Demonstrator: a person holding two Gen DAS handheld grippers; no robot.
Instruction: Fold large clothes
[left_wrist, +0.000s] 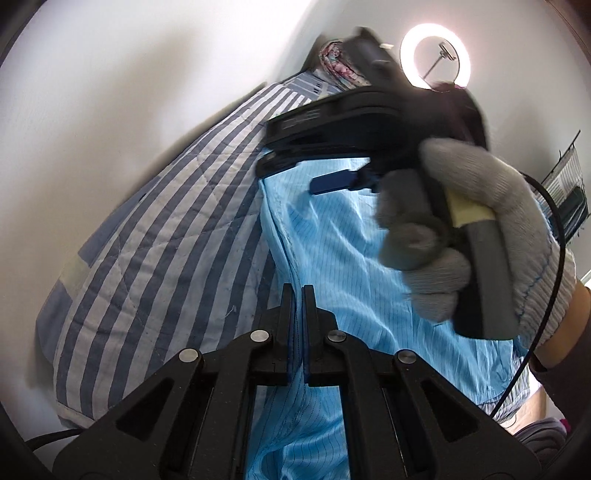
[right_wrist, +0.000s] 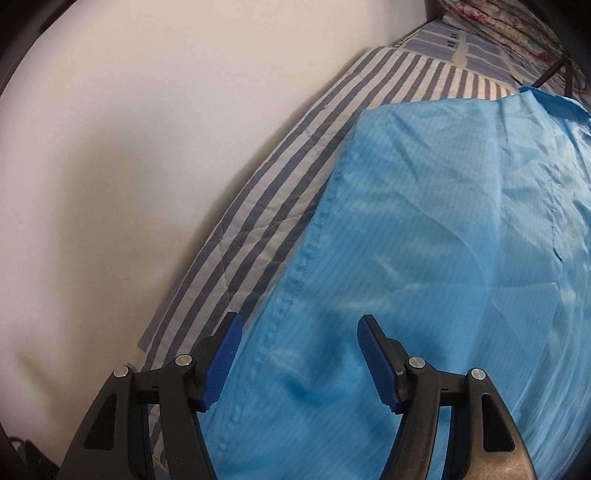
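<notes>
Left tongs (left_wrist: 297, 295) are clamped on an edge of the light blue garment (left_wrist: 369, 266), which lies on the striped bed quilt (left_wrist: 166, 221). Right tongs (right_wrist: 299, 332) stand wide and empty above the cloth. Step in hand: mid-fold. The next move likely calls for gripping the hem at 12 o'clock.

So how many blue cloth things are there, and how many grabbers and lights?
Light blue garment: 1
Blue-and-white striped quilt: 1
Grabbers: 2, the left gripper pinching the garment, the right gripper open
Ring light: 1
Total: 5
</notes>
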